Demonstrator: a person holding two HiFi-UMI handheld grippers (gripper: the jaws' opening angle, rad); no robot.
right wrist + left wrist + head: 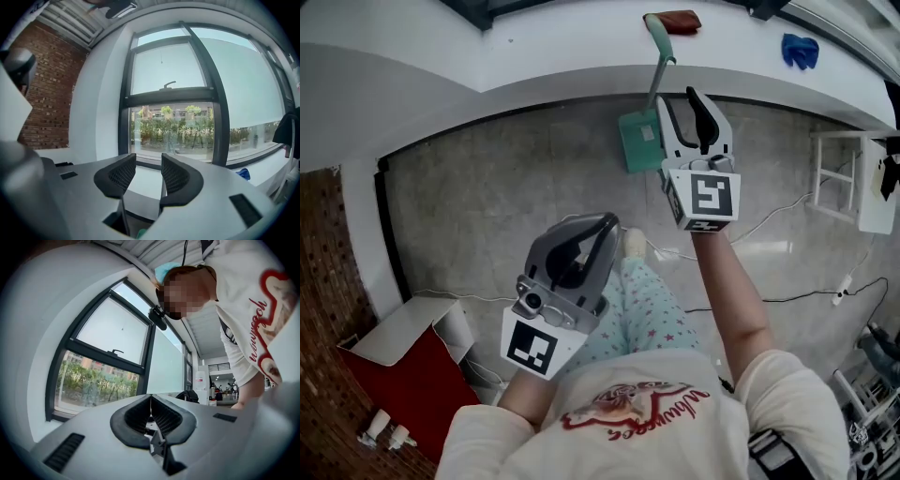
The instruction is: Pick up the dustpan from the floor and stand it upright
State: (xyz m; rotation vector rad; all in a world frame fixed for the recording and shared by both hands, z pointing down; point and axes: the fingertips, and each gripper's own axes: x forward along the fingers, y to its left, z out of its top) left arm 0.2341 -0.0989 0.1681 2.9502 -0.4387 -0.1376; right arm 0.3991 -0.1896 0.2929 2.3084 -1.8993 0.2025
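Dustpan (pixel 639 141) upright by wall (pixel 487 56). Likely light, stiff plastic; best taken by long handle (pixel 658 61). Right claw (pixel 677 97) spread wide, empty; left claw (pixel 607 223) closed, empty.

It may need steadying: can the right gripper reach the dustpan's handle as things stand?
Probably yes: the right gripper is open, empty and close to the upright dustpan, with nothing seen between them.

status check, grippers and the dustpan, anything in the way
Left gripper shut, empty. Right gripper open, nothing between its pads. Green plastic dustpan standing upright, handle leaning on the white window ledge. Nothing blocking it.
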